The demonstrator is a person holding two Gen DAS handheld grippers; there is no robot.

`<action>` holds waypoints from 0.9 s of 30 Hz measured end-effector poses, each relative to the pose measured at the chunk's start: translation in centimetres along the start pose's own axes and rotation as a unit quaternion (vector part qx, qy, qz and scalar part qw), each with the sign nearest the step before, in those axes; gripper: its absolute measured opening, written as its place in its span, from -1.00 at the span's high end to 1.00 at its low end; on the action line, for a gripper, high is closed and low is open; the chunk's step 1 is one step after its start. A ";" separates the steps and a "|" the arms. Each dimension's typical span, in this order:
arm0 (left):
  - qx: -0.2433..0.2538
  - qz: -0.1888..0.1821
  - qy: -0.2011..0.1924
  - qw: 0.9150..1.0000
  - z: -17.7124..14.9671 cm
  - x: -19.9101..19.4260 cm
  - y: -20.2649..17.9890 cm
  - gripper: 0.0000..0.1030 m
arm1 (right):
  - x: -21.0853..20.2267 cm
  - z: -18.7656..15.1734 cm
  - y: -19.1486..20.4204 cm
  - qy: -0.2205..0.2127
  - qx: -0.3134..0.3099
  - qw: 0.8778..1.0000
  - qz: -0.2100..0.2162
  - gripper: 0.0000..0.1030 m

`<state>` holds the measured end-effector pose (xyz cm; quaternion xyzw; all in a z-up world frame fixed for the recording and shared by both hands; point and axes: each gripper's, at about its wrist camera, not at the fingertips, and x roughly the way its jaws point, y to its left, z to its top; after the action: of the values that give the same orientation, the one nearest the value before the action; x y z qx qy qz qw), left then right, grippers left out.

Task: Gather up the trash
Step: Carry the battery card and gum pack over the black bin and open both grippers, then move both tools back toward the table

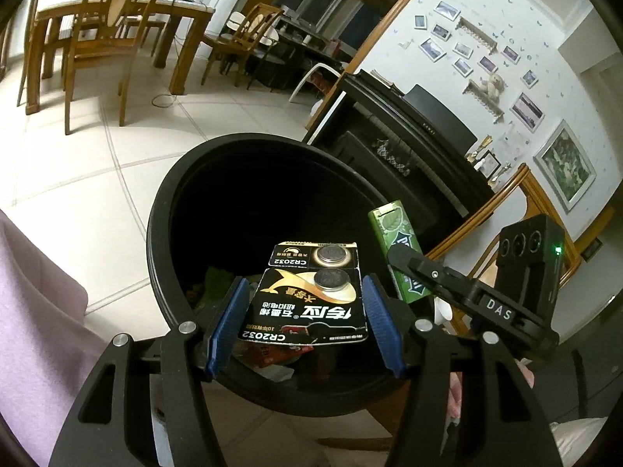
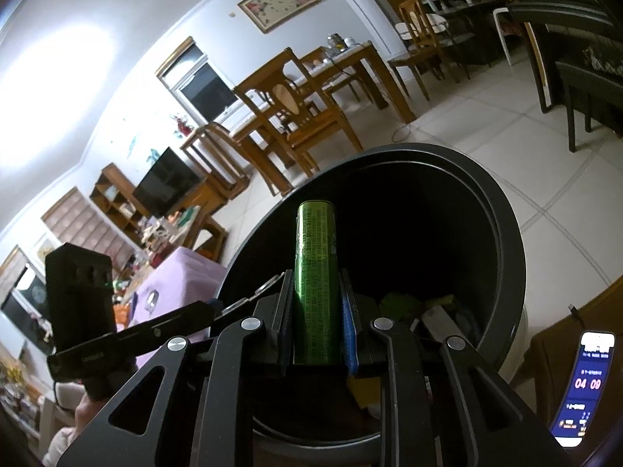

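My left gripper [image 1: 305,295] is shut on a black and gold button-battery card [image 1: 307,299], its blue pads [image 1: 229,323] pressing both side edges. It holds the card flat over the mouth of a round black trash bin [image 1: 159,241]. My right gripper [image 2: 317,292] is shut on a slim green gum pack [image 2: 315,272] that stands upright over the same bin [image 2: 502,214]. In the left wrist view the green pack [image 1: 393,241] and the right gripper [image 1: 401,257] show at the bin's right rim. Scraps of trash [image 2: 424,307] lie at the bin's bottom.
The bin stands on a pale tiled floor [image 1: 78,163]. A wooden dining table with chairs [image 1: 109,31] is beyond it and a black piano [image 1: 409,144] to the right. A lilac cloth [image 1: 35,303] lies at the left. A lit phone [image 2: 584,385] sits at the right.
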<state>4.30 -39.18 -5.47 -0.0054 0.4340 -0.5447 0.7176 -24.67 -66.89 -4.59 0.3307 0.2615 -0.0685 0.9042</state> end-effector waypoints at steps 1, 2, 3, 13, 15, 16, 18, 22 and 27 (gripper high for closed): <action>0.002 0.002 0.000 1.000 -0.1 0.1 -0.2 -0.16 | 0.0 0.0 0.0 0.000 0.000 1.000 0.000 0.59; 0.006 0.006 0.000 1.000 -0.1 0.1 -0.4 -0.16 | 0.1 -0.1 -0.1 0.000 0.001 1.000 -0.001 0.59; 0.008 0.008 0.001 1.000 0.0 0.2 -0.5 -0.16 | 0.0 0.0 -0.1 0.001 0.001 1.000 -0.001 0.59; 0.044 0.044 -0.009 0.998 -0.1 -0.4 -2.0 -0.85 | -1.2 0.0 -0.1 -0.039 0.015 0.997 0.059 -0.69; 0.049 0.059 -0.015 0.997 -0.1 -0.9 -2.2 -0.85 | -1.4 0.0 0.1 -0.036 0.016 0.997 0.060 -0.69; 0.053 0.066 -0.019 0.996 -0.2 -1.2 -2.4 -0.85 | -1.3 -0.1 0.1 -0.036 0.016 0.997 0.059 -0.69; 0.069 0.086 -0.031 0.993 -0.4 -1.9 -3.0 -0.86 | -1.3 -0.5 0.2 -0.036 0.018 0.998 0.058 -0.69; 0.096 0.112 -0.056 0.987 -0.8 -3.6 -3.8 -0.90 | -1.1 -0.7 0.5 -0.029 0.017 0.998 0.055 -0.69; 0.103 0.138 -0.079 0.982 -1.0 -5.5 -3.5 -0.90 | 0.1 -1.1 2.7 -0.015 0.001 0.998 0.061 -0.69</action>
<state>0.71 -35.78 -1.01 0.0850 0.3141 -0.4802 0.8146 -24.31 -64.13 -3.84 0.3454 0.2272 -0.0185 0.9103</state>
